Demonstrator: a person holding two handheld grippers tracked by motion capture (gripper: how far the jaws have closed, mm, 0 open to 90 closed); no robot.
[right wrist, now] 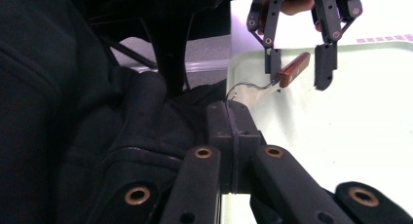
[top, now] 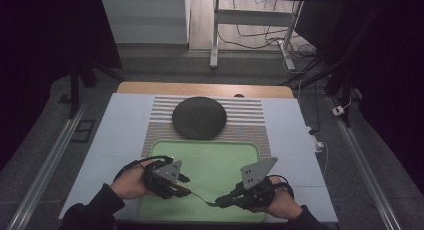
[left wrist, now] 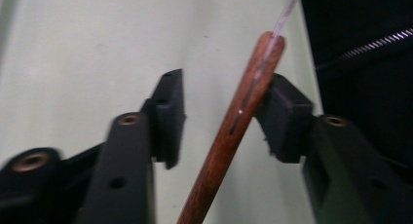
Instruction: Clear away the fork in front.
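The left hand-held gripper [left wrist: 219, 112] has its jaws apart around a wooden handle [left wrist: 234, 131]; its own view shows the handle leaning against the right pad [left wrist: 287, 117] with a clear gap to the other pad, and a thin metal blade [left wrist: 287, 9] running on toward one o'clock. The right hand-held gripper [right wrist: 233, 136] has its jaws together, clamped on the thin metal end; its own view shows that metal curving away to the handle at one o'clock, between the other gripper's jaws. From the high view the whole utensil [top: 197, 195] lies low over the green tray's [top: 220, 155] six o'clock edge, bridging both grippers, and a dark round mat [top: 199, 117] sits on the counter [top: 120, 125] at twelve o'clock
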